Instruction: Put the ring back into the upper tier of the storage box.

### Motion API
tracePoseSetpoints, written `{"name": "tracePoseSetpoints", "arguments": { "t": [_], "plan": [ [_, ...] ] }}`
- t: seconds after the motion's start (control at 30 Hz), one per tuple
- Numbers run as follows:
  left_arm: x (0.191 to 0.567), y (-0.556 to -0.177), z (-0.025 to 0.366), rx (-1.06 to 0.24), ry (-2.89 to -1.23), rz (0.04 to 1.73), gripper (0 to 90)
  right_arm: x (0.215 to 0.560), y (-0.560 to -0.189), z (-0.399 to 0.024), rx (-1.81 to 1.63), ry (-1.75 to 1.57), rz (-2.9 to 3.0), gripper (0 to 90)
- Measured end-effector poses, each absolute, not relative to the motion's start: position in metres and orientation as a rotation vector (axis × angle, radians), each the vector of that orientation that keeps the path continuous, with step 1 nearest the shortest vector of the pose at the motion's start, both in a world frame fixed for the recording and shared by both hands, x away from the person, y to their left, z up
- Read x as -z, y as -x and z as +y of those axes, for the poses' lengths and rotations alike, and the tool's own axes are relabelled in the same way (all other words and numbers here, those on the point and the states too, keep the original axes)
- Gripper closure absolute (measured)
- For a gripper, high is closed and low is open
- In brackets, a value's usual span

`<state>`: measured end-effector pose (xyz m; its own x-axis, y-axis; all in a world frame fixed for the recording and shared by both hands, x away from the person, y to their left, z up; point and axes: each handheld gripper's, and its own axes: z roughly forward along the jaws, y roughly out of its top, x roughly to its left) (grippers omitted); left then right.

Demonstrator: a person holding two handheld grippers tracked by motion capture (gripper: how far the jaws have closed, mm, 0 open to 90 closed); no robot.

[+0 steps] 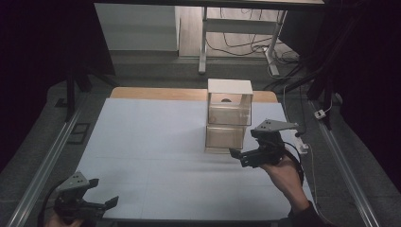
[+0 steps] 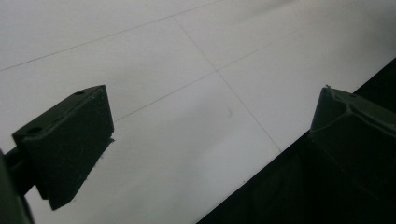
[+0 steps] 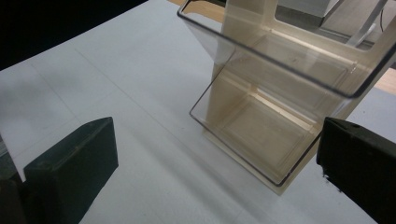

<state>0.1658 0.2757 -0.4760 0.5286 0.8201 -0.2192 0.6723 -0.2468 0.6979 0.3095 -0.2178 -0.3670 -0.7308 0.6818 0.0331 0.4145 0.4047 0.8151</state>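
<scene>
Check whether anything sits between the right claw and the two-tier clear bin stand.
Nothing visible does. The right claw hangs open just in front of the clear bin stand, near its lower bin, with bare white table between them. The left claw is far off at the table's near-left corner.
</scene>
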Motion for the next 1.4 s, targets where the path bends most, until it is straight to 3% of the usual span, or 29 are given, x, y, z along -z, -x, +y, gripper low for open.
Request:
{"name": "tracePoseSetpoints", "arguments": {
  "t": [0.93, 1.4],
  "plan": [
    [0.476, -0.166, 0.276, -0.243, -1.994, 1.211, 0.0, 0.422, -0.279, -0.262, -1.22, -1.112, 2.305, 0.0],
    [0.476, -0.165, 0.276, -0.245, -1.995, 1.211, 0.0, 0.432, -0.259, -0.293, -1.194, -1.21, 2.236, 0.0]
  ]
}}
